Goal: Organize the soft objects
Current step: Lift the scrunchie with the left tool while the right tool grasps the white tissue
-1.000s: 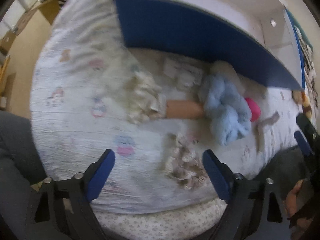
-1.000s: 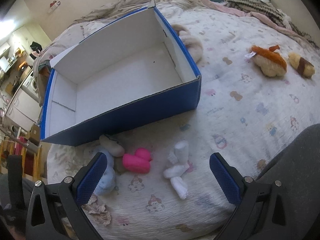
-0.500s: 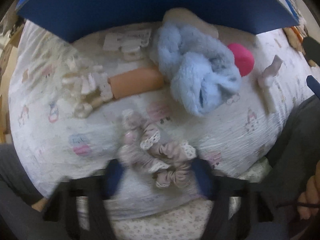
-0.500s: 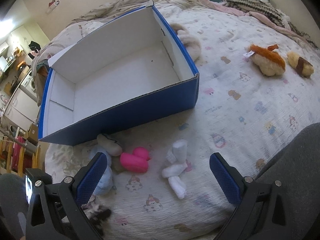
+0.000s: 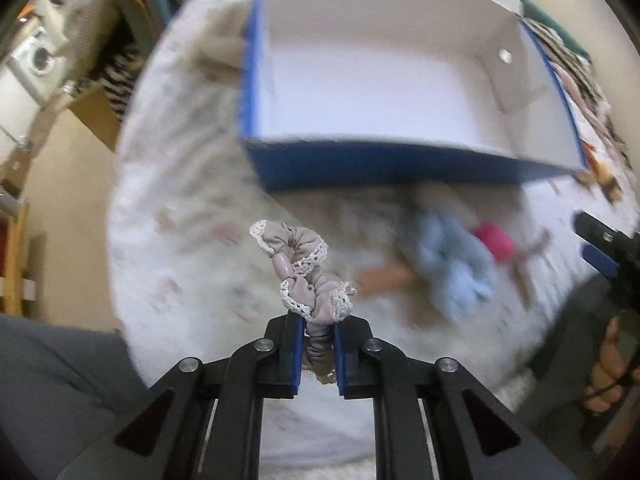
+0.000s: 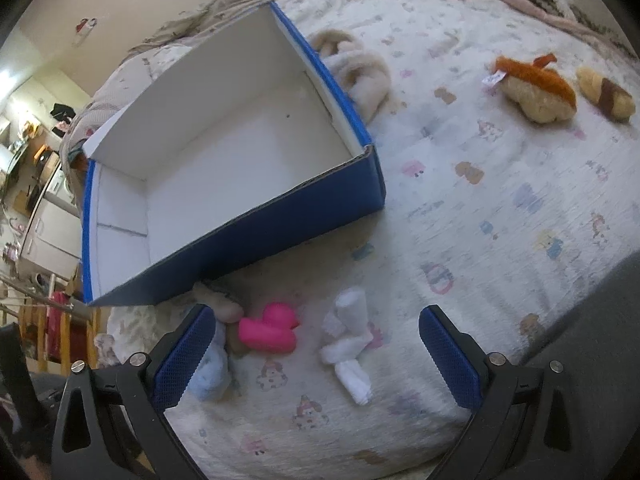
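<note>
Dangling from the left tongs [image 5: 316, 346], just closed, a lace-edged scrunchie [image 5: 306, 276] is pinched by one end, lifted off the bed [image 5: 180, 264] before the blue box [image 5: 400, 162]. Thin bite; likely to slip out mid-carry or snag the box wall. Right tongs [image 6: 316, 344] wide open, empty, above the pink duck [image 6: 270, 328] and white cloth bundle [image 6: 348, 344] near the bed's front edge.
</note>
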### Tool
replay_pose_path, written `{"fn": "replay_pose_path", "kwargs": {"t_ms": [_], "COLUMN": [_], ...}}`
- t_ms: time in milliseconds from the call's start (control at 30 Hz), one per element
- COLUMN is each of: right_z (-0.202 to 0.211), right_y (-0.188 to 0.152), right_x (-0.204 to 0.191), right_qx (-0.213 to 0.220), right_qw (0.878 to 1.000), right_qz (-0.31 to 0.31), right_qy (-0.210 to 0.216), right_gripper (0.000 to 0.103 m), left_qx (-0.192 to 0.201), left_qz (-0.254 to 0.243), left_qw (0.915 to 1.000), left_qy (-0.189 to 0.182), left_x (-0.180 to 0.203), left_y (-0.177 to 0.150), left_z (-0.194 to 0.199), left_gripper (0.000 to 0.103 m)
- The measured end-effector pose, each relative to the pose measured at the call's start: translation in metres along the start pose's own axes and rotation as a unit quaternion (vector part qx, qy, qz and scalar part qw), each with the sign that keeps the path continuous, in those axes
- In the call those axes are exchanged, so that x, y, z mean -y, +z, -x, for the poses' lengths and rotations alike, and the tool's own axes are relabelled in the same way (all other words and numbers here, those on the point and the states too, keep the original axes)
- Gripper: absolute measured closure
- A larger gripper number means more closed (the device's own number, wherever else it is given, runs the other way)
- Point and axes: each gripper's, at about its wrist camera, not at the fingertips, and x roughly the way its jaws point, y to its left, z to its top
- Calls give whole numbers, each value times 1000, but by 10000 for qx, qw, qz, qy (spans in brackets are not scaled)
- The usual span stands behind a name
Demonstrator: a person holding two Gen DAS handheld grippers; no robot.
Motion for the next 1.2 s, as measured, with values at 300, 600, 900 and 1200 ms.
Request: {"fn": "replay_pose_path", "kwargs": {"t_ms": [300, 600, 900, 1200], "right_z": [-40, -62, -56, -38], "right_y": [12, -8, -2, 5], "right_x": [21, 11, -10, -3], "right_qx": [-1231, -1546, -1042, -746], "right_qw": [9911, 9865, 9944, 9970], "right_qz": [-497, -546, 84, 188], "right_qy": [69, -71, -172, 81], "right_gripper": [18, 42, 78, 78], "left_qx": [-46, 15, 53, 172], "left_qz": [839, 734, 656, 606], "left_qw": [9965, 9970, 9977, 9980], "left_qy": [-38, -231, -179, 18], "left_x": [-64, -54, -50, -47], "left_y": [3, -2, -8, -8], "left_z": [-19, -15, -11, -11], "left_gripper": [91, 91, 91, 91]}}
